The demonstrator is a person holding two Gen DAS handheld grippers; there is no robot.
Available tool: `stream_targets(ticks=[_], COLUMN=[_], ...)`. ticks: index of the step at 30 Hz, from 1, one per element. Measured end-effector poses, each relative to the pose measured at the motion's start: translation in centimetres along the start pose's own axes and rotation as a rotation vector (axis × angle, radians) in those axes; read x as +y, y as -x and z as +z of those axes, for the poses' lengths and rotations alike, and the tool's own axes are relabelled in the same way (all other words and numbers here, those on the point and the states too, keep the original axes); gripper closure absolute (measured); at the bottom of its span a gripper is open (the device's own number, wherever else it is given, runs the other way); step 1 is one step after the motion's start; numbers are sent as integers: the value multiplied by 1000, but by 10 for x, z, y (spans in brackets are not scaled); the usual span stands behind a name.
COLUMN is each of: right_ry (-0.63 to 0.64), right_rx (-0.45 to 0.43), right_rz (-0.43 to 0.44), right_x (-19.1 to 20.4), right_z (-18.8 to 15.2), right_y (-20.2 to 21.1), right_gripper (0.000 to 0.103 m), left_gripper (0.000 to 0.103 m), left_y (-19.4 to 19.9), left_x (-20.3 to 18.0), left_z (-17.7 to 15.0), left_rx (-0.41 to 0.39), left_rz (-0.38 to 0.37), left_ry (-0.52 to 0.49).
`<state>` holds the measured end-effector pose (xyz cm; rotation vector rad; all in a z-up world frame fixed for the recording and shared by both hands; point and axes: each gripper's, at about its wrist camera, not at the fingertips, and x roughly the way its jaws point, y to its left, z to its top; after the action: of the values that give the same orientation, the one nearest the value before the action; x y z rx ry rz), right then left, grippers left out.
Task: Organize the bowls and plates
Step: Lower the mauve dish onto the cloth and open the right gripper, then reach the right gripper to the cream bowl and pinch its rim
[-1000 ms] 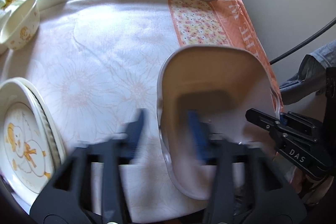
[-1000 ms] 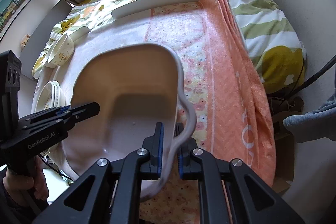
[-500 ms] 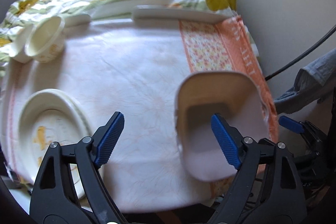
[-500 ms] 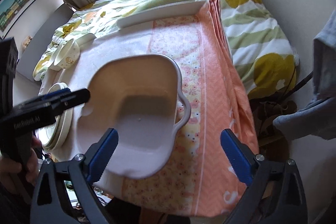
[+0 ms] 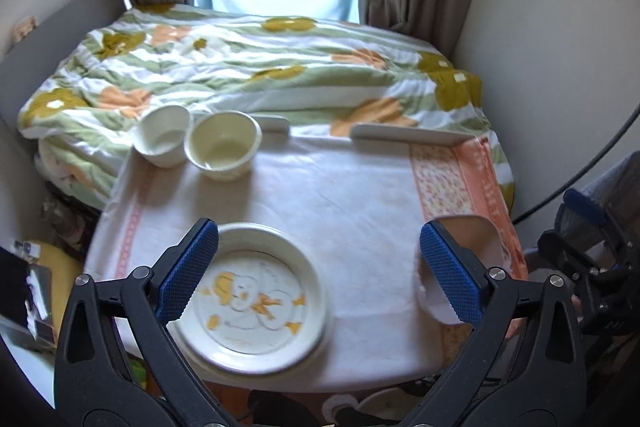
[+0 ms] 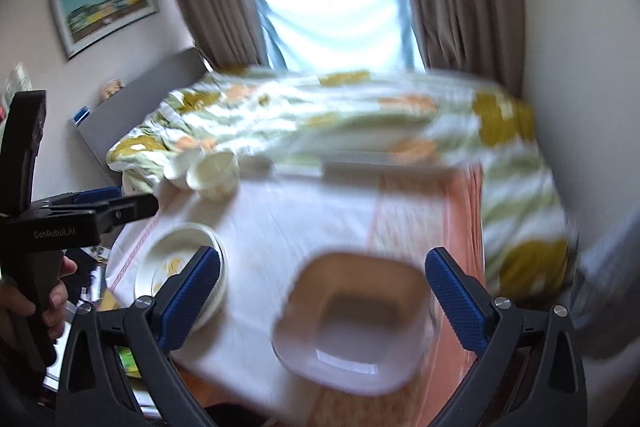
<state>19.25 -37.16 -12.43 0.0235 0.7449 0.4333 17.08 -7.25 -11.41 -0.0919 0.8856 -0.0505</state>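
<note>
Left gripper (image 5: 320, 267): jaws wide apart, holding nothing, above the duck plate (image 5: 256, 295). Right gripper (image 6: 322, 291): jaws wide apart, empty; the square dish (image 6: 352, 323) apparently rests on the counter (image 5: 320, 195) between them. Two bowls (image 5: 222, 145) stand at 11 o'clock.

The right wrist view is smeared by motion: the square dish (image 6: 352, 323), the two cups (image 6: 212, 173) and the quilt (image 6: 360, 115) have no sharp edges. In the left wrist view the right finger (image 5: 452, 275) hides most of that dish (image 5: 476, 235); the plate's print (image 5: 248, 297) is too blurred to identify.
</note>
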Motion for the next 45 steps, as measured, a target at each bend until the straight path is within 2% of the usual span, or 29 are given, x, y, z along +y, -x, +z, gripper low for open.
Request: stream_targets(ticks=[2, 3, 6, 9, 10, 15, 18, 19, 21, 22, 25, 31, 33, 35, 37, 39, 40, 42, 45], right_ry=[54, 75, 56, 72, 72, 12, -23, -44, -69, -79, -104, -151, -159, -164, -170, -173, -172, -167, -161], right_rx=[1, 31, 61, 51, 63, 143, 219, 245, 294, 318, 375, 452, 466, 475, 480, 489, 492, 494, 493], right_rz=[14, 31, 55, -77, -90, -34, -8, 3, 24, 28, 33, 34, 31, 27, 30, 31, 33, 27, 22], right_x=[20, 31, 53, 77, 83, 103, 111, 113, 115, 117, 123, 127, 128, 128, 128, 129, 130, 131, 132], right_z=[16, 27, 48, 67, 72, 98, 104, 104, 102, 100, 91, 76, 73, 71, 71, 69, 69, 69, 68], right_y=[-7, -17, -41, -69, -79, -143, -189, -208, -239, -252, -288, -333, -342, -348, -352, -356, -358, -361, -361], right_gripper=[1, 1, 1, 1, 1, 1, 2, 6, 33, 37, 42, 57, 68, 69, 74, 82, 84, 89, 90], left_gripper=[1, 1, 1, 1, 1, 2, 7, 12, 18, 25, 42, 55, 56, 60, 69, 73, 79, 82, 82], left_y=[3, 3, 1, -7, -13, -57, -91, -105, -132, -144, -181, -229, -239, -248, -254, -258, -259, -259, -256], left_x=[25, 35, 78, 117, 129, 172, 192, 197, 209, 213, 220, 218, 218, 217, 217, 216, 215, 211, 206], left_z=[8, 11, 23, 34, 37, 55, 61, 63, 64, 64, 62, 59, 57, 55, 54, 54, 55, 57, 57], left_rx=[-9, -7, -4, 3, 13, 48, 77, 92, 128, 145, 207, 283, 298, 313, 323, 324, 321, 311, 297], left_rz=[27, 42, 40, -5, -20, -38, -53, -63, -96, -108, -149, -190, -198, -200, -199, -208, -213, -199, -176], left_ry=[-8, -8, 20, 81, 102, 139, 168, 177, 197, 204, 217, 194, 190, 184, 177, 178, 177, 155, 124])
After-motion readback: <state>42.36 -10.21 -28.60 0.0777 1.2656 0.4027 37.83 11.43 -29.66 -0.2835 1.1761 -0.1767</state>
